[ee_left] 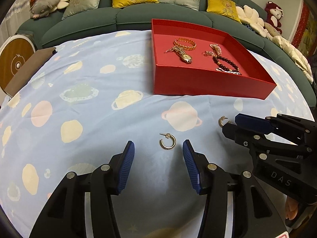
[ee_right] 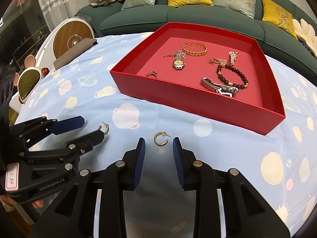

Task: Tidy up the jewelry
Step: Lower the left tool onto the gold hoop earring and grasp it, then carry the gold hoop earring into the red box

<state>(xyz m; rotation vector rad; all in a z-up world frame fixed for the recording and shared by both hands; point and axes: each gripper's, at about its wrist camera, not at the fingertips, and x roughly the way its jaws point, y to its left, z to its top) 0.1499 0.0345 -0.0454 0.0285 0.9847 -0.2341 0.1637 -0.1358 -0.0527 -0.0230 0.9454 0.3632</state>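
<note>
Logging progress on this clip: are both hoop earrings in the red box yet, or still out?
Both out. Each hoop earring lies on the blue cloth before the red box, one ahead of each open claw.

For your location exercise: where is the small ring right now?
In the right wrist view, the ring lies inside the red box, near its front-left wall, below-left of the gold watch.

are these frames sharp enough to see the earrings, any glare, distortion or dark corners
Left wrist view: the earring between the open left gripper is sharp; fisheye bends the red box and sofa, and the corners go black. Right wrist view: the other earring before the open right gripper is crisp; soft shadow under the fingers, mild glints on the watches, no strong glare.
</note>
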